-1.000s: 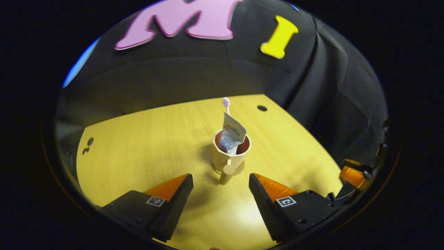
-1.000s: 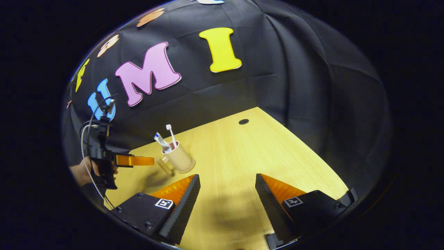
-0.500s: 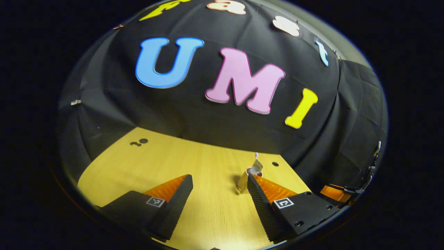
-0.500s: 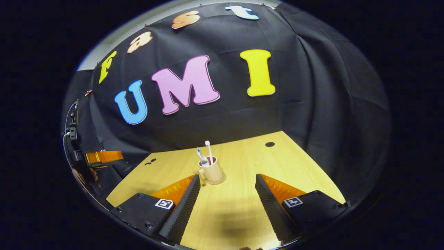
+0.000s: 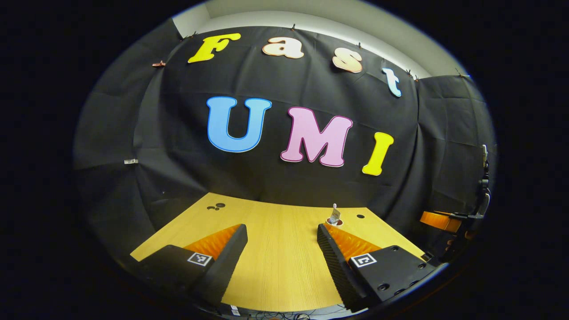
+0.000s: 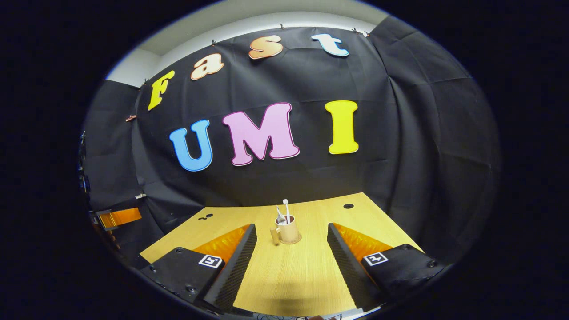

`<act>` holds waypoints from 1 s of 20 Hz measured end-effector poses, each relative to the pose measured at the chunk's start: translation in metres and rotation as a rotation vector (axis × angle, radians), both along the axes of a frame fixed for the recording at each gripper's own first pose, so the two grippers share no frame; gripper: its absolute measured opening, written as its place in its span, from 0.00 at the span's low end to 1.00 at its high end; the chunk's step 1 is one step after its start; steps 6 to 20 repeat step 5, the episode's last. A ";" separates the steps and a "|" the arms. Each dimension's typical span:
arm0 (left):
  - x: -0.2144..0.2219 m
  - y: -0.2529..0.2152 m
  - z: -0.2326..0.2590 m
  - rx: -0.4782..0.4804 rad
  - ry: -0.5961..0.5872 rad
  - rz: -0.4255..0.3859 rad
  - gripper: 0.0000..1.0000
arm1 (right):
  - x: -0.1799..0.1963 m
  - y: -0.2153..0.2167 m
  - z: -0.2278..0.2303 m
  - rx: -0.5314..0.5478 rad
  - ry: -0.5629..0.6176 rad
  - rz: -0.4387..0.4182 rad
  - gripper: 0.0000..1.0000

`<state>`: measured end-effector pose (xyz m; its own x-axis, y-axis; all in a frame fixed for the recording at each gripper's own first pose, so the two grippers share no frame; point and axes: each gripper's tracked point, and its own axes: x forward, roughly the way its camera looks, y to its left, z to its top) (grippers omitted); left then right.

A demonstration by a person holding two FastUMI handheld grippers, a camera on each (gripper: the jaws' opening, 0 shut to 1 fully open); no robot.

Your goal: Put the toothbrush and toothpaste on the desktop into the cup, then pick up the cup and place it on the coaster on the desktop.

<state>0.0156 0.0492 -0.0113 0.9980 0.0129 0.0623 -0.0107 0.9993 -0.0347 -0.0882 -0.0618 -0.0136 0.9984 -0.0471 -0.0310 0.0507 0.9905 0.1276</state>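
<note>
Toothbrush [image 6: 286, 209] and toothpaste [image 6: 280, 216] seen in cup [image 6: 288, 231] on coaster [image 6: 290, 241] | worktop [image 6: 284, 271] | left claw [image 5: 282, 235], right claw [image 6: 291, 235] both wide, empty | task judged complete

Both cameras look from the near edge of the pale wooden desktop [image 6: 311, 271] toward the black cloth back wall [image 6: 289, 178], each framed below by its own open black-and-orange fingers. The right gripper view faces the small tan handled cup [image 6: 287, 231] centrally, at mid-distance. The left gripper view sits further left, with that cup [image 5: 334, 221] far off, partly behind its right finger; both share desktop [image 5: 275, 262], wall [image 5: 266, 178] and cup.
</note>
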 end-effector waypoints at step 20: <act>-0.022 0.007 -0.003 -0.004 0.006 -0.013 0.98 | -0.023 0.011 0.010 -0.003 -0.006 -0.013 0.98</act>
